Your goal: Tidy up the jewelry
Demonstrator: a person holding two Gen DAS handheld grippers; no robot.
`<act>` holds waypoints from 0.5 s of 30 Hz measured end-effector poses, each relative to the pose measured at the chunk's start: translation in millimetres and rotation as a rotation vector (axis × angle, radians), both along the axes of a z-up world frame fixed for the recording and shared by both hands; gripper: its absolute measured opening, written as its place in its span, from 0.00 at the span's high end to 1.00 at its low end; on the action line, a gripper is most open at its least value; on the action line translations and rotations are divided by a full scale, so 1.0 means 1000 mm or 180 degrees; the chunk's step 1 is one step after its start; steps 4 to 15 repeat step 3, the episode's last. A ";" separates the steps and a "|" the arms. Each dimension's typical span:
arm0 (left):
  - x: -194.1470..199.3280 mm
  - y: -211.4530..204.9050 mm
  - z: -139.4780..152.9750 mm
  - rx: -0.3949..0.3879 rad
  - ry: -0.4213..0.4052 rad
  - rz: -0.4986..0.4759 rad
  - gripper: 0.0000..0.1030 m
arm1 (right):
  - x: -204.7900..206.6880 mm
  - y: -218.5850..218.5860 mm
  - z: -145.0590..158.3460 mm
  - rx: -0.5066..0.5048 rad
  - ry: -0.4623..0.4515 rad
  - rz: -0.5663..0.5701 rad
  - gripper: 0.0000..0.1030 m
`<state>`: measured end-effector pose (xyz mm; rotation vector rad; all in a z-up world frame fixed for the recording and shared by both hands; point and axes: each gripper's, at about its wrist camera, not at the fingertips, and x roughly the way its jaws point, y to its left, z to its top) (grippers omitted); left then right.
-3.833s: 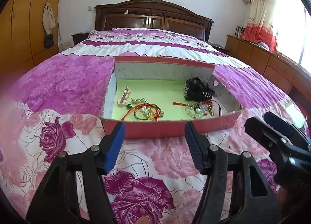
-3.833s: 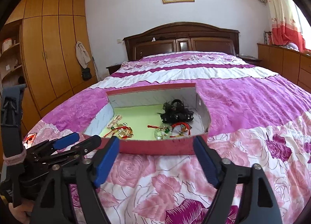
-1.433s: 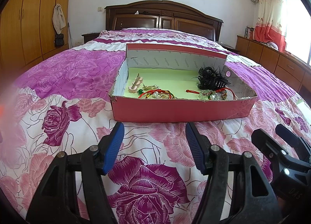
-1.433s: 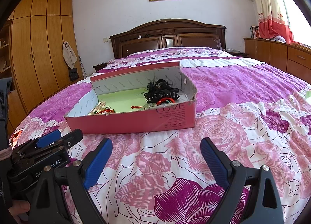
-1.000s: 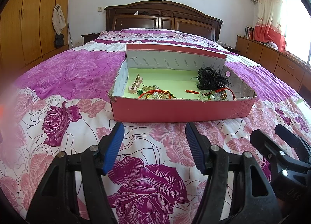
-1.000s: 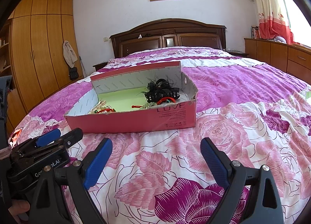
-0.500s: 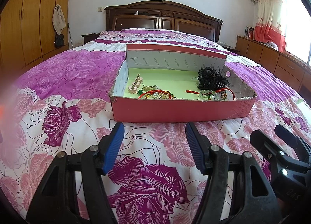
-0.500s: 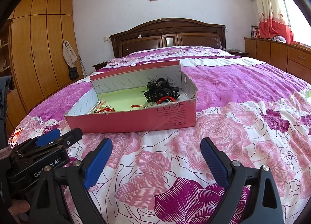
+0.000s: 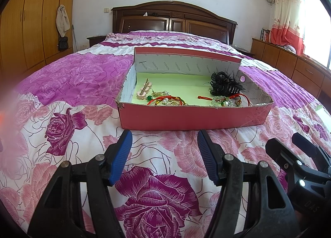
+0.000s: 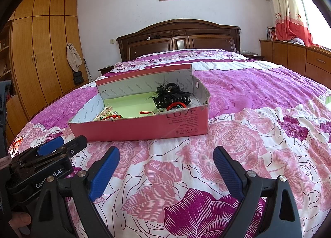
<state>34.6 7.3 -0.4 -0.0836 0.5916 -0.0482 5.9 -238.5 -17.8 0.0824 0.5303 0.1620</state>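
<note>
A shallow pink cardboard box (image 9: 192, 118) (image 10: 144, 127) with a pale green floor lies on the flowered bedspread. Inside it are a black feathered hair claw (image 9: 225, 86) (image 10: 171, 95), red-cord beaded bracelets (image 9: 167, 101) (image 10: 109, 116), a second beaded bracelet (image 9: 225, 100), and a pink hair clip (image 9: 144, 91). My left gripper (image 9: 163, 149) hovers just before the box's near wall, open, nothing between its blue pads. My right gripper (image 10: 165, 165) is also open and empty, a bit nearer than the box. Each gripper shows at the edge of the other's view.
The bed has a dark wooden headboard (image 10: 178, 37) at the far end. Wooden wardrobes (image 10: 41, 56) line the left wall and low wooden cabinets (image 9: 289, 62) the right, under a red-and-white curtain. Bedspread lies open around the box on all sides.
Over the last second nothing has moved. Against the oldest frames, both views now sit lower and farther back from the box, whose near wall hides more of the jewelry.
</note>
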 end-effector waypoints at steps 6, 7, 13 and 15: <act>0.000 0.000 0.000 -0.0001 0.0004 -0.0005 0.44 | 0.000 0.000 0.000 0.0002 0.0000 -0.0001 0.09; 0.000 0.000 0.000 -0.0001 0.0004 -0.0005 0.44 | 0.000 0.000 0.000 0.0002 0.0000 -0.0001 0.09; 0.000 0.000 0.000 -0.0001 0.0004 -0.0005 0.44 | 0.000 0.000 0.000 0.0002 0.0000 -0.0001 0.09; 0.000 0.000 0.000 -0.0001 0.0004 -0.0005 0.44 | 0.000 0.000 0.000 0.0002 0.0000 -0.0001 0.09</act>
